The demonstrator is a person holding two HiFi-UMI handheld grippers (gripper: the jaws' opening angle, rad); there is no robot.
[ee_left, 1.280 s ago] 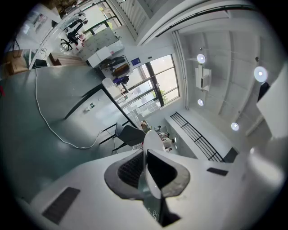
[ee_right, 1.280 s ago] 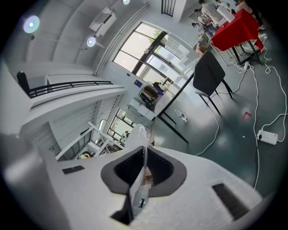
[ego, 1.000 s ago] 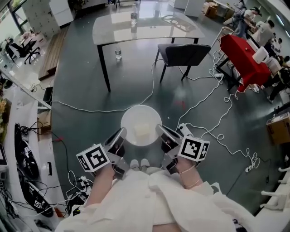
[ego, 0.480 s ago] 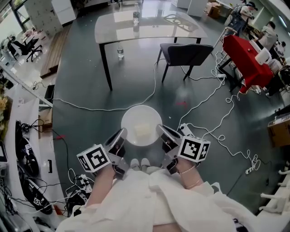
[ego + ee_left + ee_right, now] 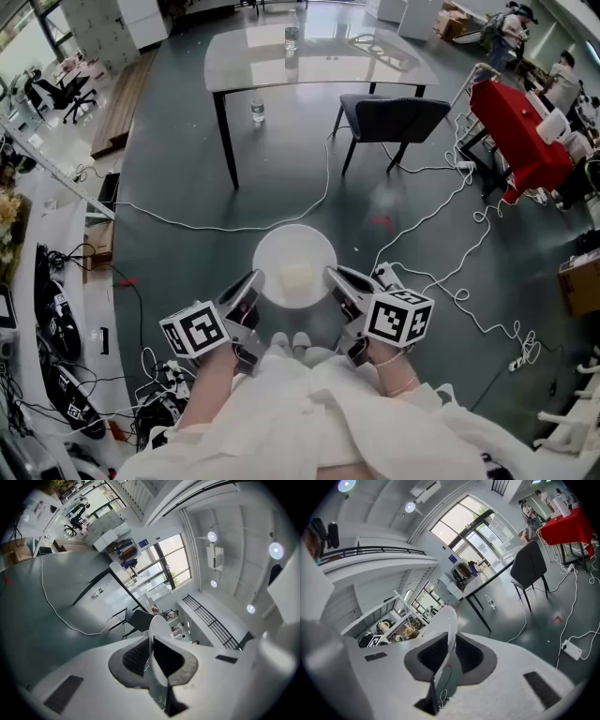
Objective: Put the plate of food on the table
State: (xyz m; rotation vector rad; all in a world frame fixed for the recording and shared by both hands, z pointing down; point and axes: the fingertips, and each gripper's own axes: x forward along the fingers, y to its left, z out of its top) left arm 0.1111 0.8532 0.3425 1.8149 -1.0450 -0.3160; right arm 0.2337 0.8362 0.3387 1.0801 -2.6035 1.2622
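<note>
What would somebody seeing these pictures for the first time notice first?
The white plate with a pale block of food sits low in the middle of the head view, with the left hand-held gripper and the right hand-held gripper clamped on opposite rims. Next come the glossy table at the top and the red-covered table at the right.
</note>
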